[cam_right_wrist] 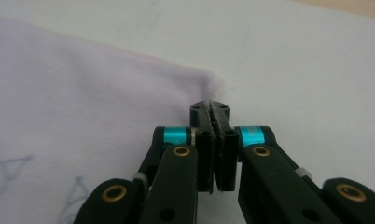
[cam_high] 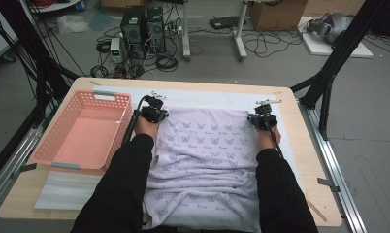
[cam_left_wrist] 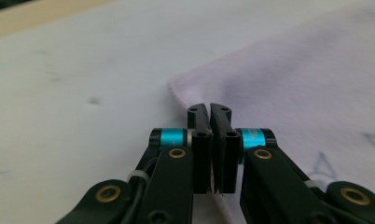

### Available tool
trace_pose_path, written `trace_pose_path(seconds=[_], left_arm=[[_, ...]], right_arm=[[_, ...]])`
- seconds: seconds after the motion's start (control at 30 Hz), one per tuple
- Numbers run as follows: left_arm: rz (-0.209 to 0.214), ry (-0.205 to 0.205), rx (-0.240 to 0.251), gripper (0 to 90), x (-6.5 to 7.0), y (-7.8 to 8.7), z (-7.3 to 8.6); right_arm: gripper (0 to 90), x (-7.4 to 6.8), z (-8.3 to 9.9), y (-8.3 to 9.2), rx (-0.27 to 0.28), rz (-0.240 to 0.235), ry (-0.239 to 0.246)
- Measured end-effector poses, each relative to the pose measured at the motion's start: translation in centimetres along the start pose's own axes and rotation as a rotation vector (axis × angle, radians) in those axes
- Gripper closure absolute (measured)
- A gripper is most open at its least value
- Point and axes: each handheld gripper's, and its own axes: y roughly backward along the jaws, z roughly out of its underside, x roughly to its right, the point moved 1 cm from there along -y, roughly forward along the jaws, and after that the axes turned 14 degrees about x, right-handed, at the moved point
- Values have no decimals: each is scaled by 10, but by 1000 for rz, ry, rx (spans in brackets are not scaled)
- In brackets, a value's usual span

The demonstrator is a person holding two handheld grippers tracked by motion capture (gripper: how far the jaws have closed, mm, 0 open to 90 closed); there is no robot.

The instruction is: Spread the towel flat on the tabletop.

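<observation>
A lilac cloth (cam_high: 207, 150) printed with small butterflies lies spread on a white mat (cam_high: 212, 97), its near part bunched in folds at the table's front edge. My left gripper (cam_high: 157, 100) sits at the cloth's far left corner and my right gripper (cam_high: 266, 105) at its far right corner. In the left gripper view the left gripper (cam_left_wrist: 210, 108) is shut, with the edge of the cloth (cam_left_wrist: 307, 84) running into the jaws. In the right gripper view the right gripper (cam_right_wrist: 210, 106) is shut, a thin layer of the cloth (cam_right_wrist: 73, 93) pinched at its corner.
A pink plastic basket (cam_high: 50, 136) stands on the left of the wooden table (cam_high: 304, 145). A white foam sheet (cam_high: 67, 189) lies in front of it. Black frame posts rise at both sides, and cables and computers sit on the floor beyond the table.
</observation>
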Motion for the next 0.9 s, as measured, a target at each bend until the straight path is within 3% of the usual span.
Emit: trace_pose_path(seconds=[0.07, 0.13, 0.17, 0.23, 0.3, 0.43, 0.5, 0.57, 0.67, 0.73, 0.77, 0.8, 0.9], left_arm=[[-14, 15, 25, 869, -3, -1, 0], [11, -27, 7, 853, 0, -2, 3], [22, -16, -4, 786, 1, -3, 4], [33, 66, 1, 508, -2, 0, 2], [49, 77, 39, 477, -1, 5, -2], [99, 106, 67, 415, 3, 12, -9], [145, 144, 77, 381, 5, 15, -11], [182, 174, 99, 374, 9, 21, -13], [239, 174, 95, 348, 18, 31, -14], [266, 169, 121, 363, 25, 42, -11], [274, 157, 126, 366, 29, 48, -8], [277, 141, 132, 369, 31, 54, -6], [291, 125, 151, 340, 35, 67, 1]], right_arm=[[889, 1, 0, -1, 37, 17, 10], [873, -6, 0, -3, 48, 33, 83], [836, -9, 1, -5, 38, 32, 97], [696, -12, 0, -3, 52, 23, 76], [614, -12, -3, 4, 71, 23, 65], [520, -2, -9, 24, 86, 2, 17], [519, 2, -7, 35, 82, -36, -21], [519, 3, -2, 47, 78, -61, -27], [499, 2, 7, 69, 71, -101, -14], [425, 3, 13, 82, 12, -162, -78], [429, 3, 15, 89, -10, -184, -107], [455, 2, 19, 98, 16, -197, -112], [395, -1, 28, 120, 62, -213, -110]])
